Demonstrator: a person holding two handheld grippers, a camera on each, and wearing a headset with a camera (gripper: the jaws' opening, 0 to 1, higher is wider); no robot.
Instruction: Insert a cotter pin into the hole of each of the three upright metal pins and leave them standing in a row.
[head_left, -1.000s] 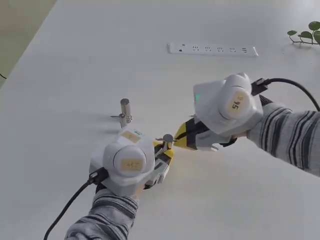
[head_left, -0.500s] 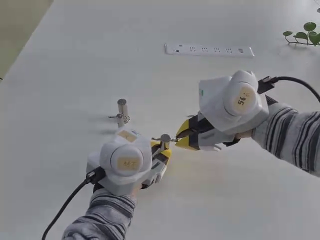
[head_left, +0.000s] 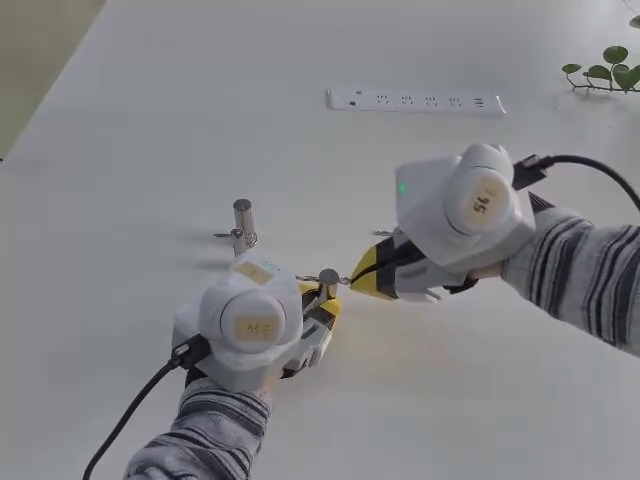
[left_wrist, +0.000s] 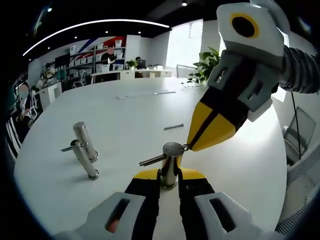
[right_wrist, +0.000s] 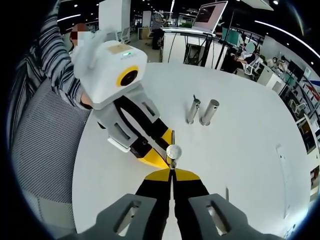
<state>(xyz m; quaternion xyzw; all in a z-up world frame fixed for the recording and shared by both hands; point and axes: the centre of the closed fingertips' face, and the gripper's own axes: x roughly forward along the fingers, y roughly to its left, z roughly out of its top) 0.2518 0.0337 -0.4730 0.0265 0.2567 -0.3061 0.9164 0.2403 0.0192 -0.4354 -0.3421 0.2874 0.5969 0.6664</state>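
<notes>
Cotter pin (left_wrist: 151, 160) is sitting through the hole near the top of the metal pin (left_wrist: 170, 167). Its thin end is poking out on the left and its little looped head is showing on the right. The right gripper (left_wrist: 195, 143) is pinching its yellow tips tight on that head. The left gripper (left_wrist: 170, 179) is squeezing the lower part of the metal pin and holding it upright on the white table (head_left: 150, 120), near the person. I think a few things could be going wrong from here. If the right gripper is pushing at a slant, the metal pin could be tipping or twisting in the left jaws, and the thin cotter pin could be bending. If the right gripper is backing off without opening, it could be dragging the cotter pin out again. If the left gripper is letting go with a jerk, the metal pin could be falling toward the second metal pin (left_wrist: 85, 161) and the third metal pin (left_wrist: 82, 139), which are standing close together on the far left. The metal pin is looking like a short, shiny silver post with a flat round top. The cotter pin is looking like a thin silver wire. A spare cotter pin (left_wrist: 173, 127) is lying on the table farther off.
</notes>
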